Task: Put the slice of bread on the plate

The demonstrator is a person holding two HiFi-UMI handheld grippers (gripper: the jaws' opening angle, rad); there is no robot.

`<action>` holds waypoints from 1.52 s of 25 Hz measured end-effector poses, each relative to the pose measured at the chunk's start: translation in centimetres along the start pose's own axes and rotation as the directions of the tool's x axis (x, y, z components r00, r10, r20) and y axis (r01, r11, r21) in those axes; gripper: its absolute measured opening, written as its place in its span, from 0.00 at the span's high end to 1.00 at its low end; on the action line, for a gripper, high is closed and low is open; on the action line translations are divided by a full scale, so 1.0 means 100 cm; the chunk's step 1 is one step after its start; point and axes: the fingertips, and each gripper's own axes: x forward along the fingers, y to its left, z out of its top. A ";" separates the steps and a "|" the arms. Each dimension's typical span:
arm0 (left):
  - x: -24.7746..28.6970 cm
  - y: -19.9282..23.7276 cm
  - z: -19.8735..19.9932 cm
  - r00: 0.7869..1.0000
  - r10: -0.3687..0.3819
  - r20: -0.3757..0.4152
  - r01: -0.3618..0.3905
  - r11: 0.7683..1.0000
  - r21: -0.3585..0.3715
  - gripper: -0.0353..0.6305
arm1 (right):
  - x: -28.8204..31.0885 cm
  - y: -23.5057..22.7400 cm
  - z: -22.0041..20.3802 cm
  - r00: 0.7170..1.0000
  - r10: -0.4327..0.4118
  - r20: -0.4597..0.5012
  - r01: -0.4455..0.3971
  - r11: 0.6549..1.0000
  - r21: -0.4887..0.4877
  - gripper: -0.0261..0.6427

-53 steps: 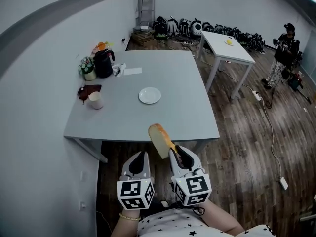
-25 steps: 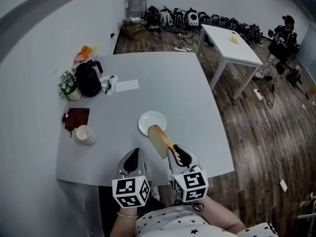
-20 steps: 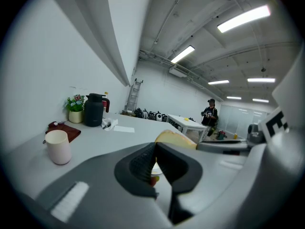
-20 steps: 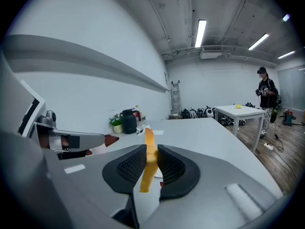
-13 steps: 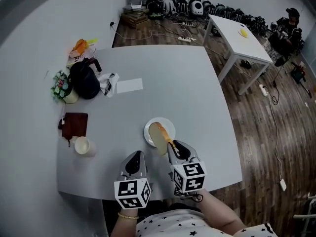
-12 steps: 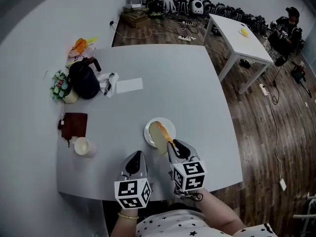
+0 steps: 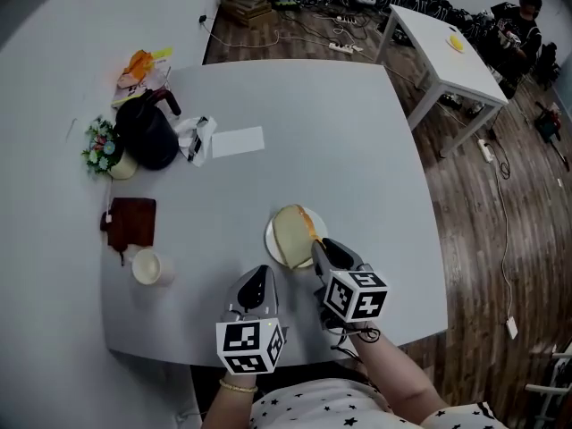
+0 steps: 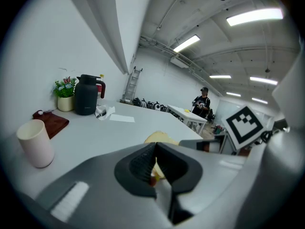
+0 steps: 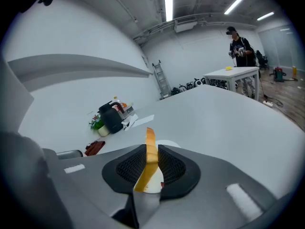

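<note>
Head view showed the right gripper point(image 7: 320, 248) clamped on the bread point(image 7: 291, 233), which hung tilted over the plate point(image 7: 270, 242) near the front edge of the table point(image 7: 357, 150). Whether the bread touched the plate could not be told. In the right gripper view the bread point(image 9: 150, 159) stood edge-on between the pads. The left gripper point(image 7: 259, 281), jaws together and empty, hovered just beside the plate.

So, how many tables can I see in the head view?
2. A large grey table fills the middle of the view. A small white table stands behind it at the upper right. More may be hidden outside the view.
</note>
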 end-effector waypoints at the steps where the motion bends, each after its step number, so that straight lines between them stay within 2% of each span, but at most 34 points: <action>1: 0.002 0.000 -0.001 1.000 -0.004 -0.003 0.004 1.000 0.000 0.94 | 0.002 -0.005 -0.002 1.000 -0.001 -0.002 0.001 1.000 0.029 0.84; 9: 0.009 -0.003 -0.007 0.999 -0.020 -0.029 0.020 1.000 0.002 0.94 | 0.014 -0.046 -0.023 1.000 0.009 -0.021 -0.003 0.969 0.246 0.83; 13: 0.010 0.000 -0.011 0.999 -0.019 -0.040 0.019 1.000 -0.001 0.94 | 0.024 -0.053 -0.037 0.996 0.075 -0.038 -0.056 0.927 0.371 0.82; 16: 0.010 0.002 -0.012 0.999 -0.016 -0.042 0.016 1.000 -0.002 0.94 | 0.028 -0.054 -0.038 0.995 0.098 -0.035 -0.077 0.915 0.395 0.82; 19: 0.010 0.004 -0.012 0.999 -0.013 -0.041 0.012 1.000 -0.005 0.94 | 0.030 -0.054 -0.037 0.996 0.077 -0.050 -0.054 0.934 0.352 0.80; 22: 0.010 0.004 -0.011 0.999 -0.014 -0.037 0.014 1.000 -0.011 0.94 | 0.027 -0.058 -0.037 0.998 0.010 -0.068 0.008 0.966 0.260 0.79; 25: 0.008 0.003 -0.007 0.999 -0.016 -0.030 0.015 1.000 -0.011 0.94 | 0.017 -0.054 -0.027 0.999 -0.035 -0.036 0.041 0.985 0.170 0.77; 28: 0.006 -0.001 -0.003 1.000 -0.022 -0.020 0.022 1.000 -0.009 0.94 | 0.001 -0.038 -0.011 0.999 -0.038 0.008 0.038 0.995 0.087 0.80; 33: 0.003 -0.013 0.001 0.999 -0.044 -0.003 0.044 0.999 0.008 0.94 | -0.028 -0.003 0.006 0.998 -0.016 0.065 0.020 0.998 -0.062 0.83; 37: -0.004 -0.025 0.002 0.998 -0.064 0.005 0.064 0.998 0.029 0.94 | -0.054 0.016 0.008 0.993 -0.047 0.107 0.065 0.983 -0.170 0.96; 38: -0.006 -0.028 0.002 0.998 -0.068 0.007 0.068 0.997 0.033 0.94 | -0.060 0.019 0.008 0.992 -0.052 0.114 0.073 0.979 -0.188 0.96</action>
